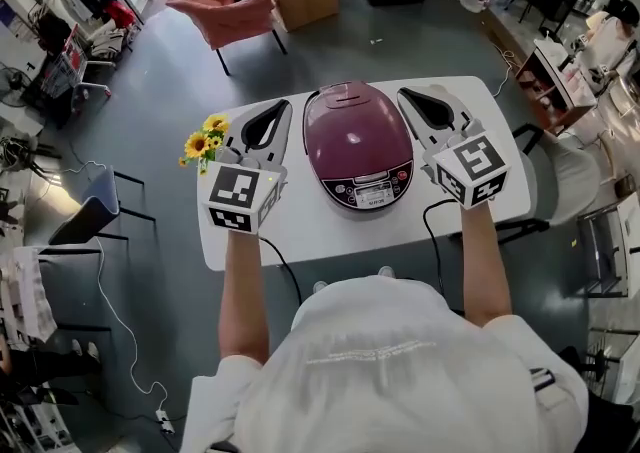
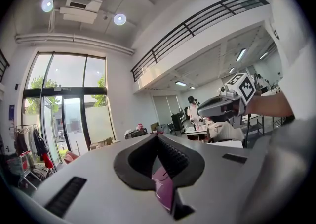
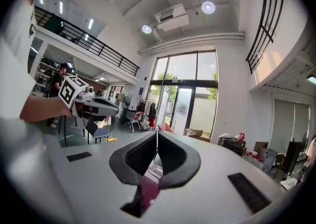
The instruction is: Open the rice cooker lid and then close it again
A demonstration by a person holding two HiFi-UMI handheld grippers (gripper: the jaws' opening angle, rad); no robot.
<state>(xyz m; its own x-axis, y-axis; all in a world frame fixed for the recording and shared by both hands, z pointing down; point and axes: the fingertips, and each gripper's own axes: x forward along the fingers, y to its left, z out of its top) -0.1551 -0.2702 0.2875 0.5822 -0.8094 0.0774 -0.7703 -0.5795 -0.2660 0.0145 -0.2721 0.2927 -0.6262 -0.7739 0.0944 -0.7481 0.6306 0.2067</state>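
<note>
White-shirted, holds left gripper [image 1: 280,109] left of the rice cooker [image 1: 357,141] and right gripper [image 1: 412,98] right of it, jaws together, empty. Finds lid [image 1: 355,121] down, cooker midway between both, control panel [image 1: 372,196] facing the person; neither nearer.

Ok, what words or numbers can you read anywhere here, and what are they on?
No text here can be read.
Front panel of the rice cooker: print and a small display, too small to read.
Person's shirt: a pale line of print across the back, too blurred.
Left cube and right cube: black-and-white square patterns only, no letters.
</note>
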